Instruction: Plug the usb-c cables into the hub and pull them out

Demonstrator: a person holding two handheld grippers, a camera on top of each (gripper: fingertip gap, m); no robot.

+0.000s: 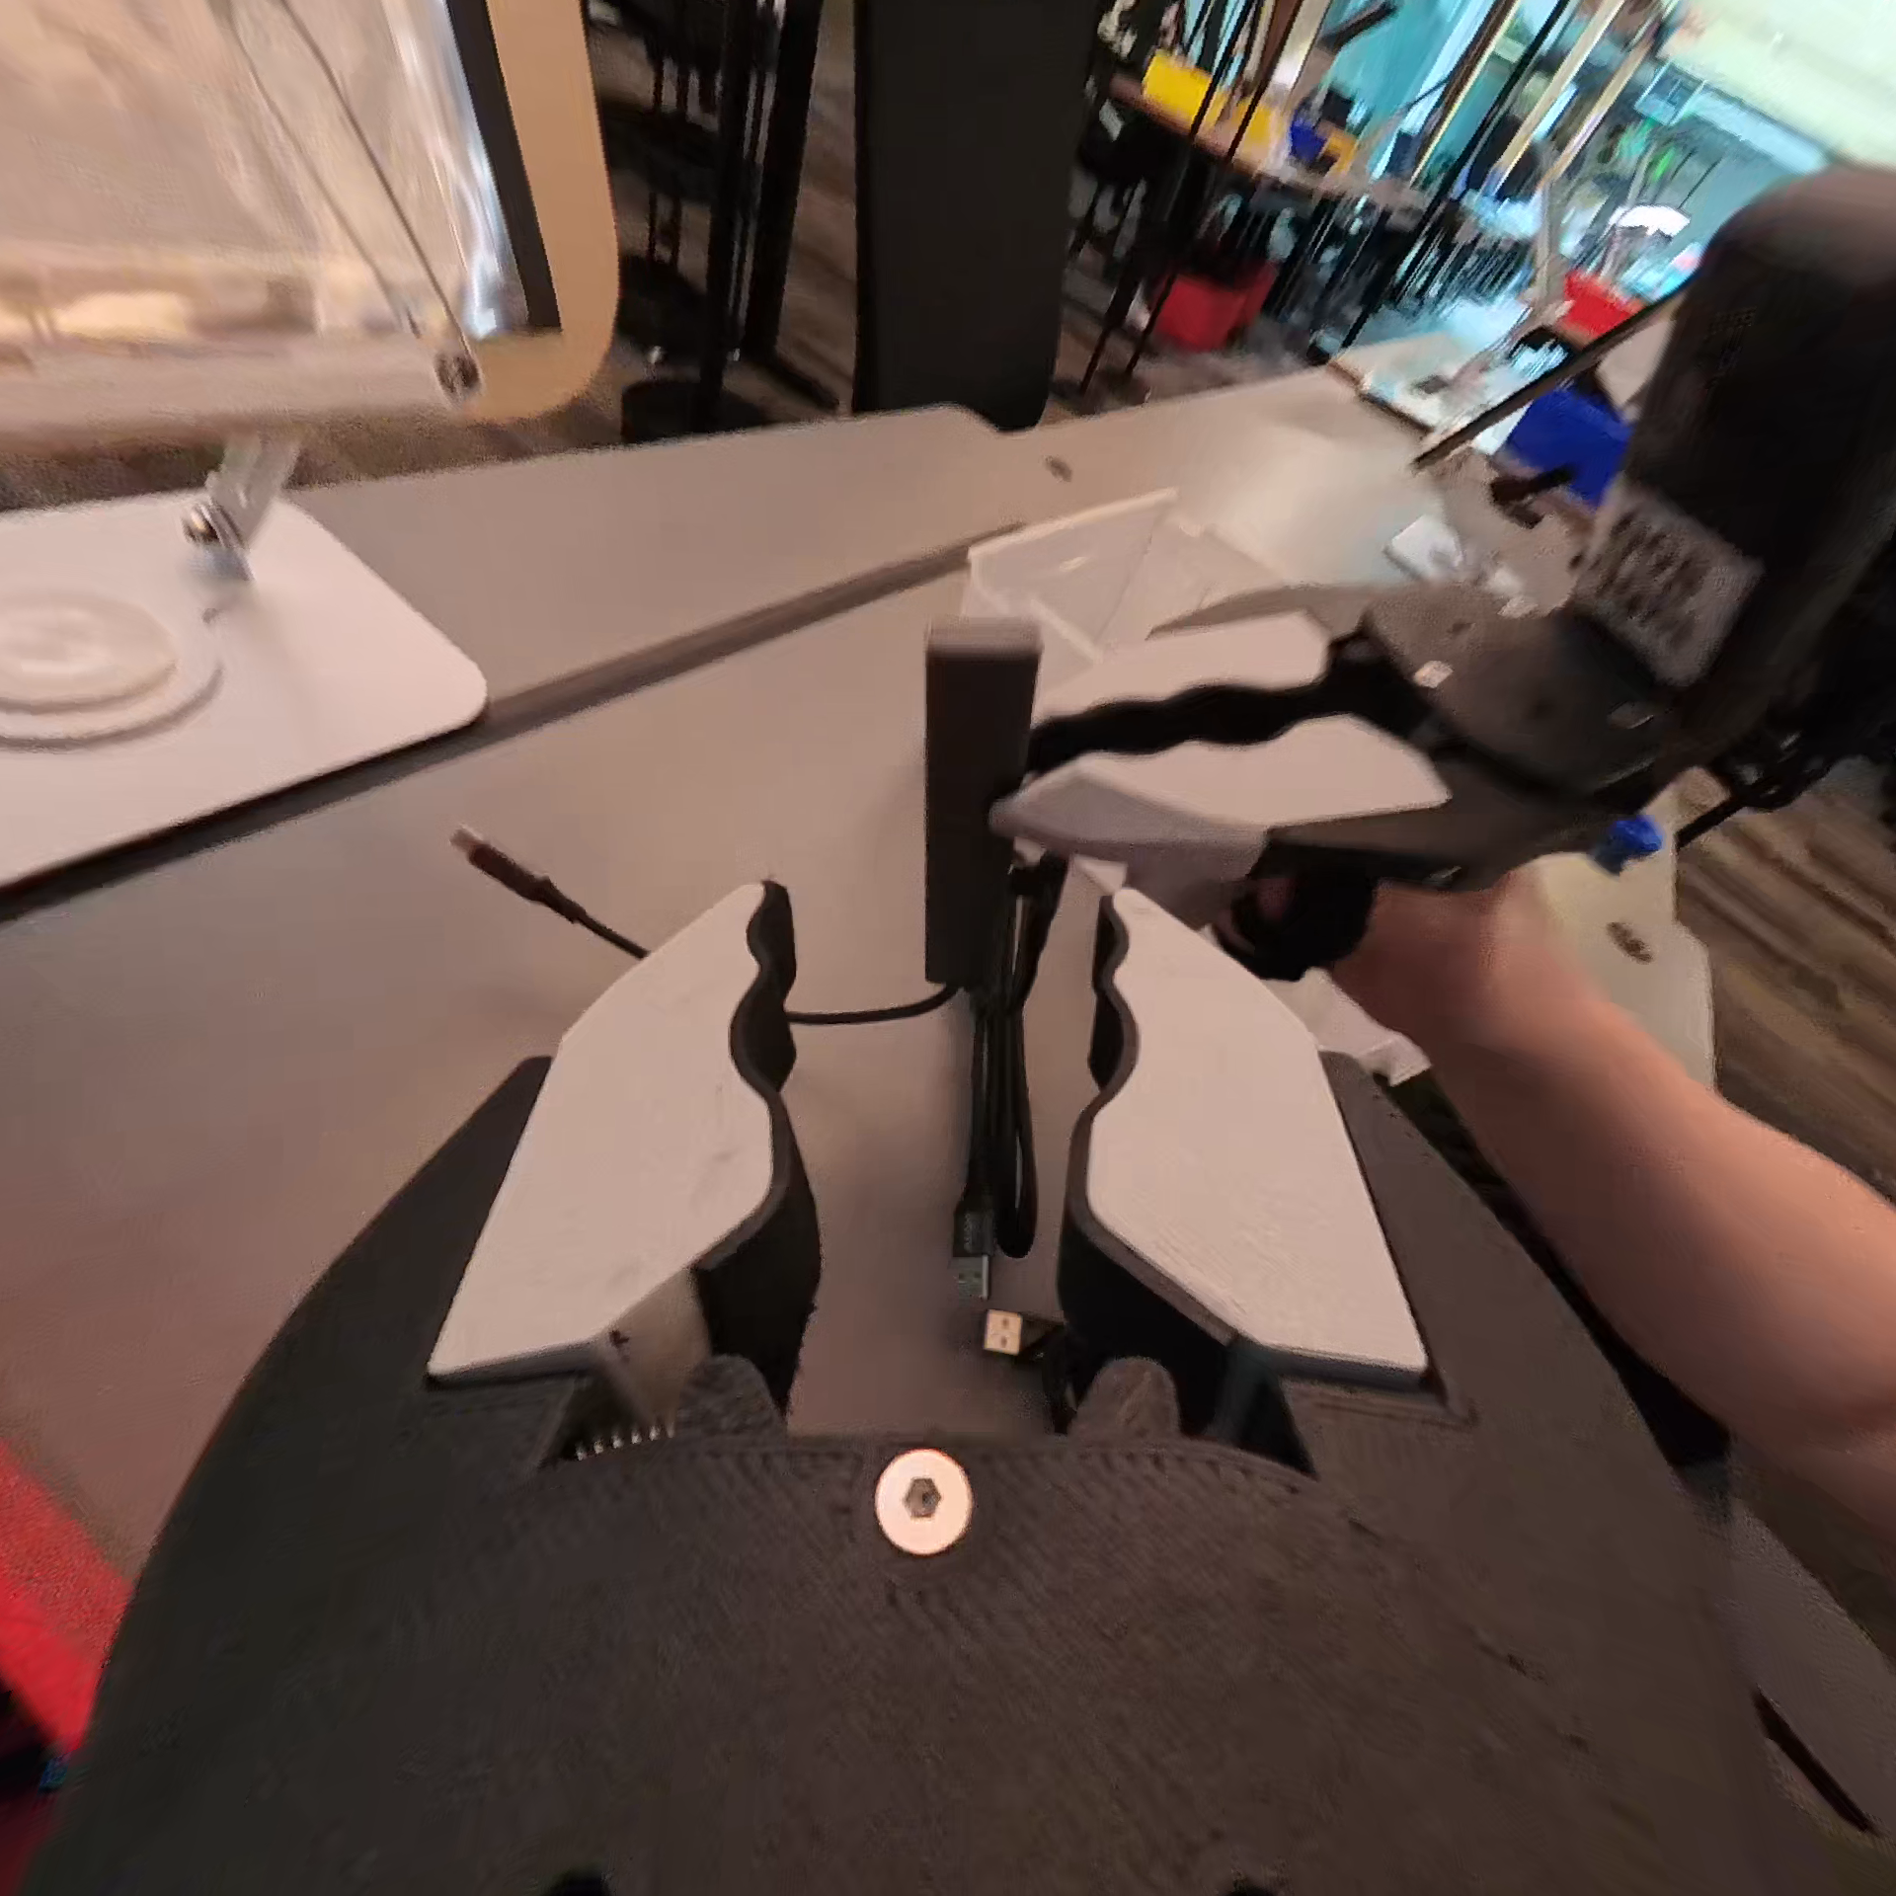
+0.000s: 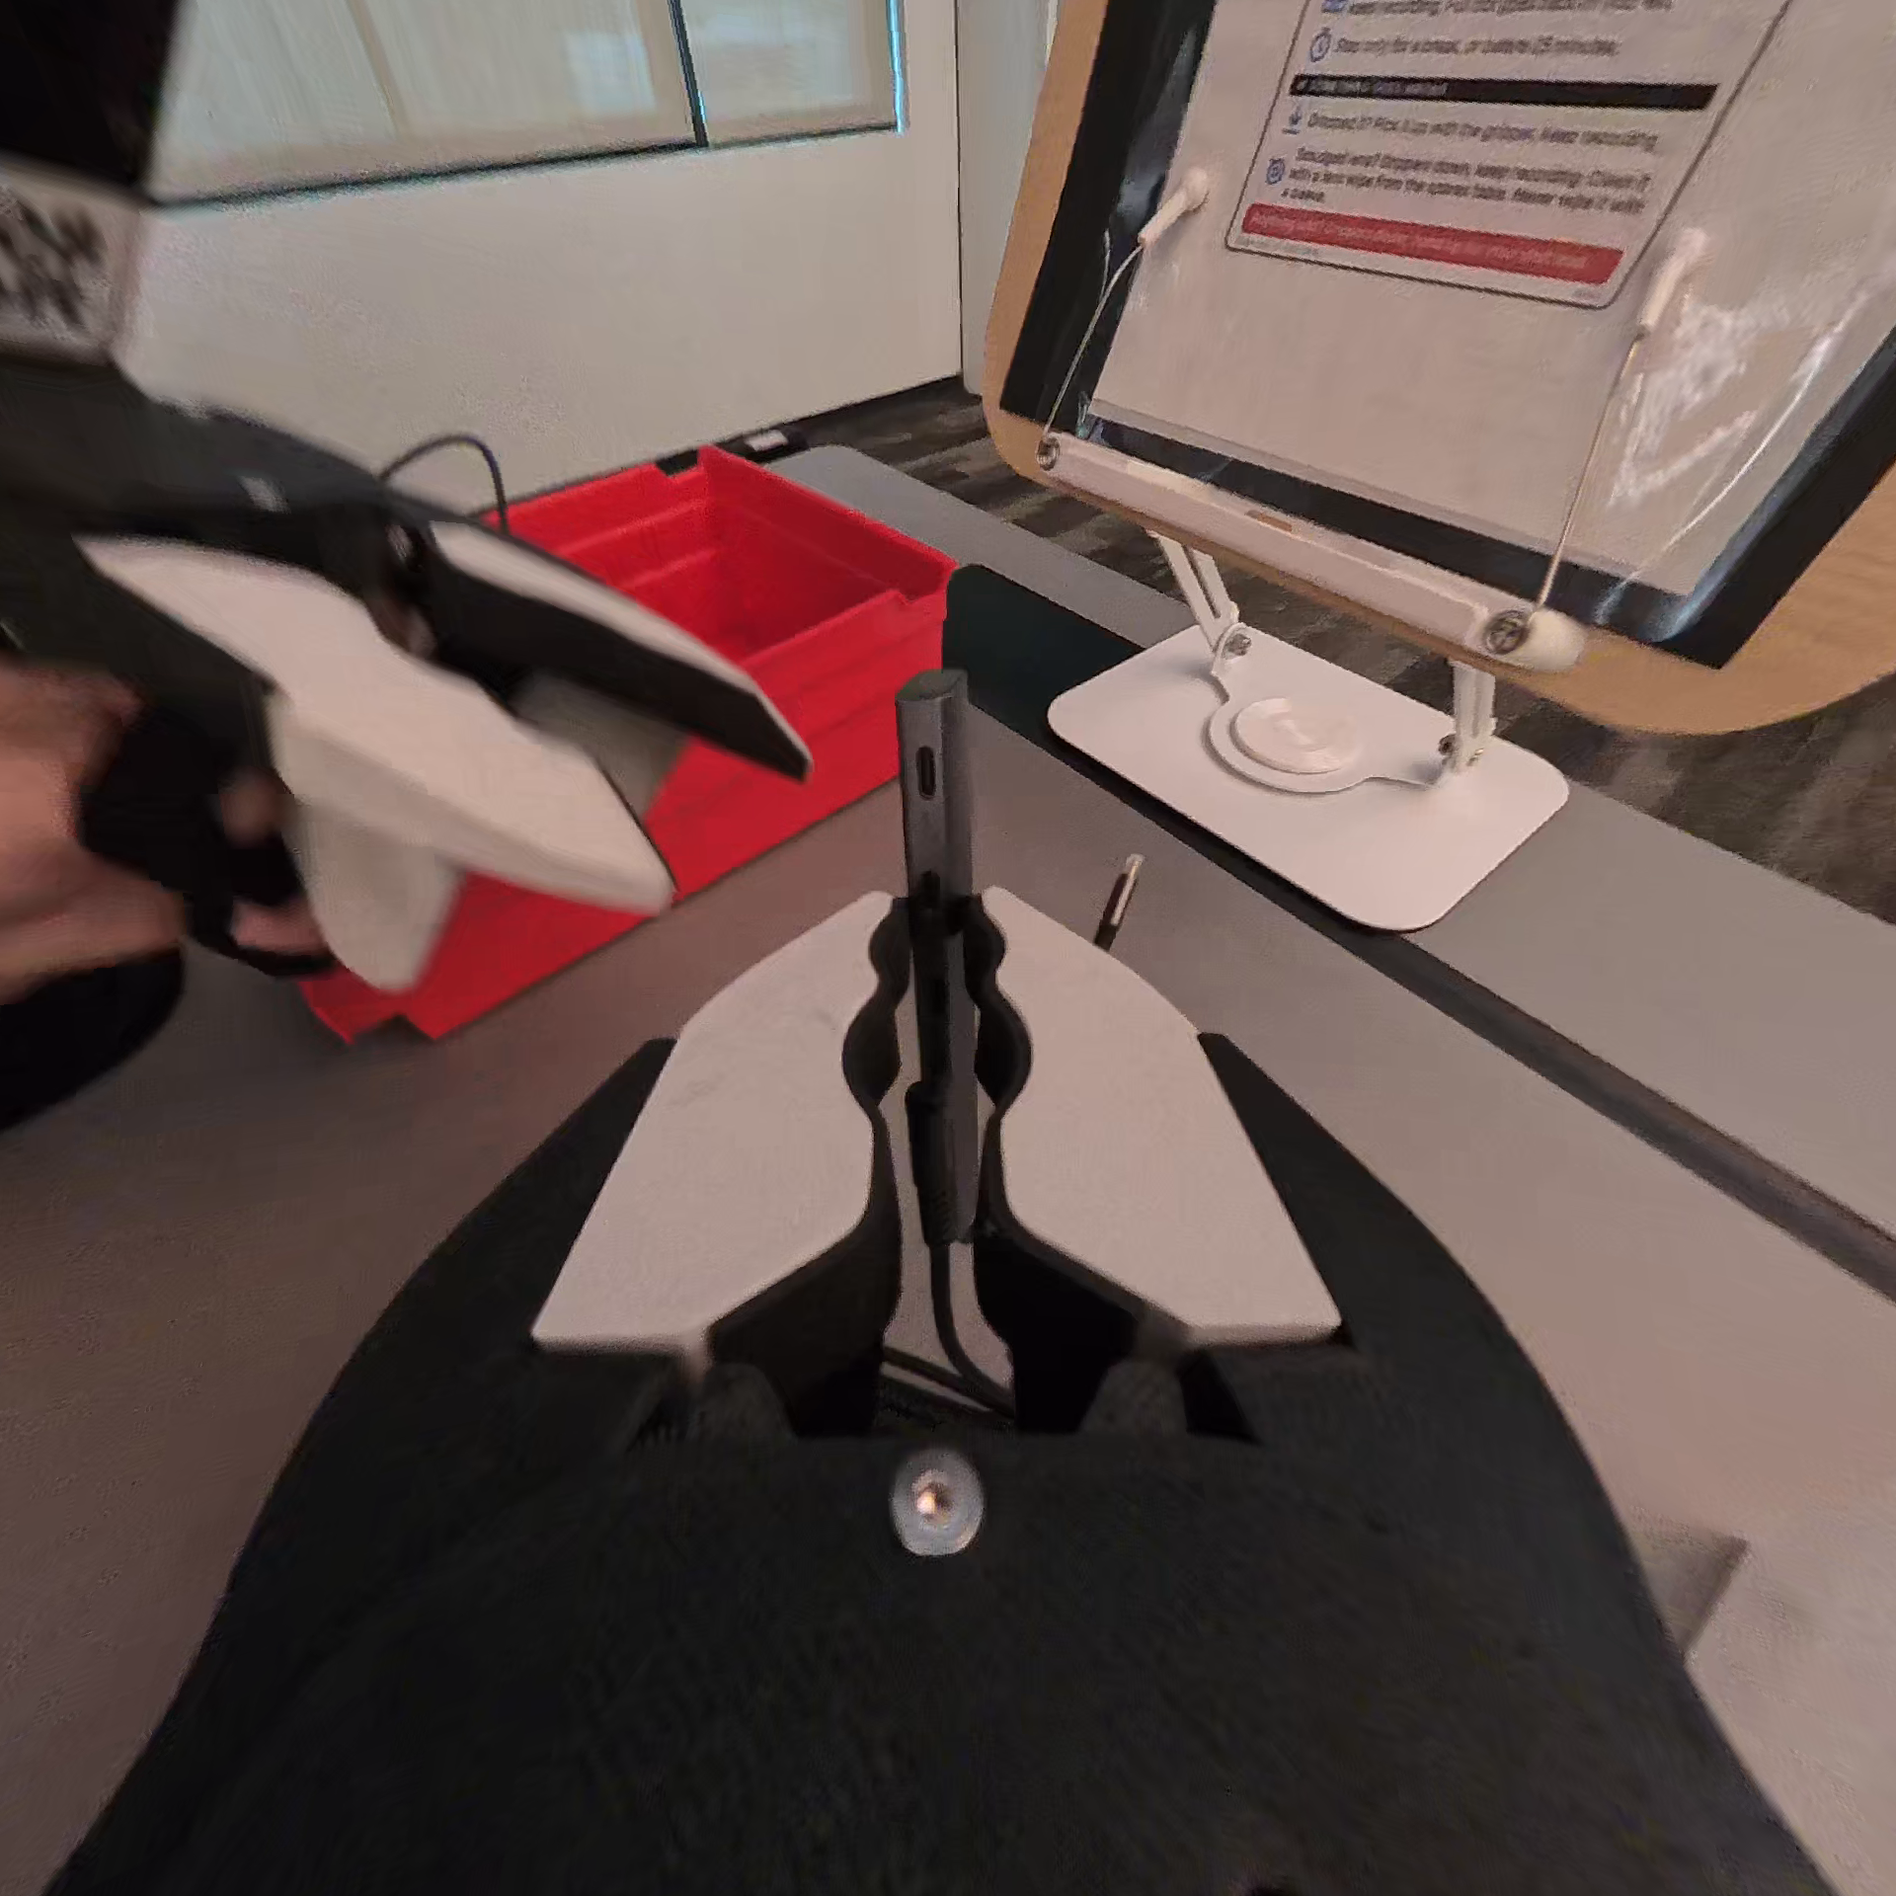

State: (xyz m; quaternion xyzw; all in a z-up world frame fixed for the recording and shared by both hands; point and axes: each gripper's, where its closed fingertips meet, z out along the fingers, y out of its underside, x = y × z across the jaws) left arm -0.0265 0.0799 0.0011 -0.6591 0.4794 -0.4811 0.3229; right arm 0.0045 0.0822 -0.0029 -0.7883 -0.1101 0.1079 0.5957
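Observation:
The dark grey hub (image 1: 975, 759) stands upright above the grey table. My right gripper (image 1: 1016, 769) comes in from the right and is shut on its lower part. In the right wrist view the right gripper (image 2: 934, 903) clamps the hub (image 2: 929, 759), whose narrow edge with a port faces the camera. Black cables (image 1: 990, 1108) hang from the hub's lower end and finish in metal plugs (image 1: 970, 1262). One loose cable plug (image 1: 513, 872) lies on the table to the left; it also shows in the right wrist view (image 2: 1123, 893). My left gripper (image 1: 941, 898) is open and empty just before the hub, and it is blurred in the right wrist view (image 2: 728, 821).
A white stand base (image 1: 205, 667) carries a tilted board with a sheet (image 2: 1436, 257) at the table's far side. A red bin (image 2: 759, 636) sits beyond the table edge. A clear tray (image 1: 1088, 575) lies behind the hub. A person's forearm (image 1: 1642, 1129) holds the right gripper. Both grippers' tips are close together, under 4 cm apart.

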